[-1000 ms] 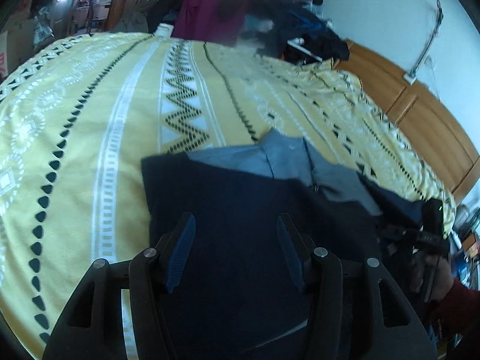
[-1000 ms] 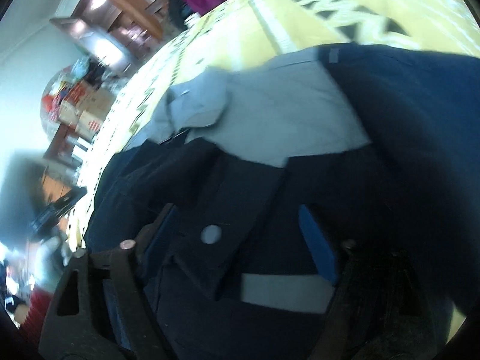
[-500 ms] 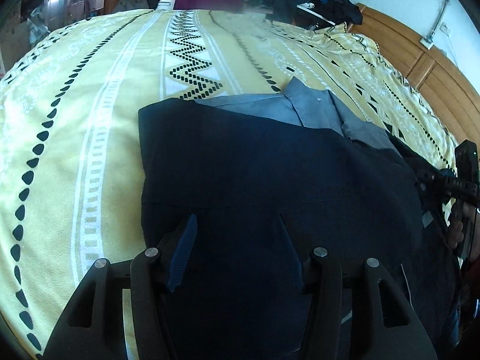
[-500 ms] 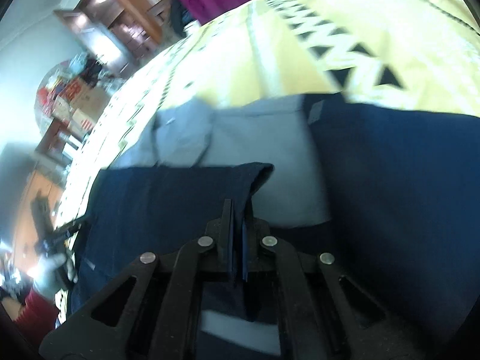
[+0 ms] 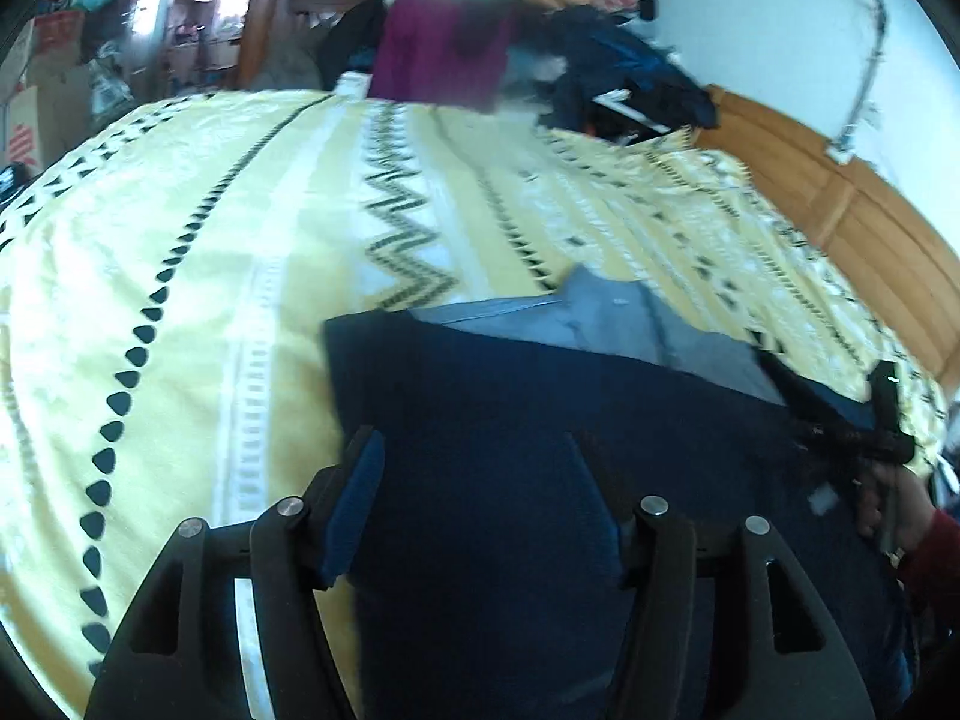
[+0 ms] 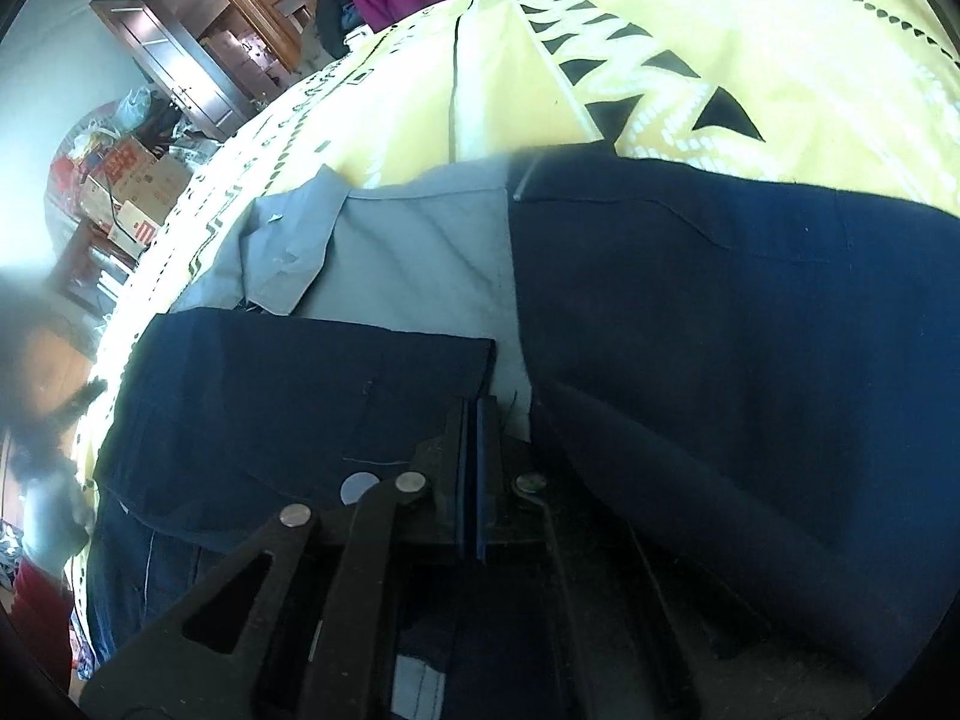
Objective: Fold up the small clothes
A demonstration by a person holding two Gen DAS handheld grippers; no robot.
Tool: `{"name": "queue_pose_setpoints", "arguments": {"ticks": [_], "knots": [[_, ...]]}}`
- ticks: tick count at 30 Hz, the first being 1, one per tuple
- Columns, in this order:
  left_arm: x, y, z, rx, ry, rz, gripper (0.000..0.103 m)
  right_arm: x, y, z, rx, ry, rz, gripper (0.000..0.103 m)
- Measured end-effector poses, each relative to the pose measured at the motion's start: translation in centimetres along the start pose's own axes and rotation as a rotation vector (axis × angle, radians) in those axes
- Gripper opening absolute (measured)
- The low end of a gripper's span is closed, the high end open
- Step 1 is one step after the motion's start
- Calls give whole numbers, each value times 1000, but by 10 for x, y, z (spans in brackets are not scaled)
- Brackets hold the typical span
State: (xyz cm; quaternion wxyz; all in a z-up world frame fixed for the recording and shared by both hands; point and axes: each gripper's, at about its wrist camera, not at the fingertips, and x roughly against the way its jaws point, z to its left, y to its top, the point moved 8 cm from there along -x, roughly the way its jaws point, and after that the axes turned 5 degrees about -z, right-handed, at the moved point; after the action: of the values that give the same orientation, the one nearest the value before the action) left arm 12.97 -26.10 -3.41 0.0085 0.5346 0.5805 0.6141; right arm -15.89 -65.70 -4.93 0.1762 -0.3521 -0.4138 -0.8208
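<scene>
A navy shirt [image 5: 540, 420] with a pale grey-blue collar and lining [image 6: 414, 246] lies flat on the yellow patterned bedspread [image 5: 180, 300]. My left gripper [image 5: 474, 480] hovers open over the shirt's near left part, nothing between its fingers. My right gripper [image 6: 471, 426] is shut on the edge of a navy front flap [image 6: 300, 402], which lies folded across the lining toward the other navy panel [image 6: 720, 312]. The left wrist view shows the right gripper [image 5: 882, 438] at the shirt's right edge, held by a hand in a red sleeve [image 5: 924, 546].
A heap of clothes, including a magenta garment [image 5: 444, 54], sits at the bed's far end. Wooden panelling [image 5: 840, 216] runs along the right side. Cardboard boxes [image 6: 138, 180] and a dark wooden cabinet [image 6: 198, 54] stand beyond the bed's other side.
My right gripper went from open to shut on the navy flap and has drawn it across the lining. My left gripper stayed open over the shirt, its view tilting down, then back up.
</scene>
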Motion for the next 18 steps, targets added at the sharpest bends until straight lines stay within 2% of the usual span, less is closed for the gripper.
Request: {"name": "queue_pose_setpoints", "arguments": {"ticks": [1,3,4,5,6,7,9,11,12,15,18], "knots": [[-12,-6,3,-8,6,52,65,-2,0,-2,-9,8,-2,0],[-37,-30,1,3,-24,210,64,-2,2,-2,-18,14,-5,0],[-37,-33,-7,-36,-32,211,64,-2,2,-1,-16,14,-5,0],[-29,-32,-19,-68,-80,200,64,-2,3,0,-12,13,-6,0],[-14,-27,-29,-52,-140,170,63,-1,3,0,-10,12,-6,0],[-2,-20,-31,-32,-158,131,63,-1,4,1,-6,7,-6,0],[27,-13,-22,2,-117,44,64,3,5,3,10,-18,-6,0],[51,-17,-2,59,-62,13,64,10,6,9,40,-70,-9,1],[61,-21,5,81,-51,5,64,16,6,13,60,-90,-19,5],[87,-39,23,109,-8,20,64,40,5,34,123,-108,-68,5],[100,-49,21,70,0,25,64,54,-4,50,138,-96,-101,5]]}}
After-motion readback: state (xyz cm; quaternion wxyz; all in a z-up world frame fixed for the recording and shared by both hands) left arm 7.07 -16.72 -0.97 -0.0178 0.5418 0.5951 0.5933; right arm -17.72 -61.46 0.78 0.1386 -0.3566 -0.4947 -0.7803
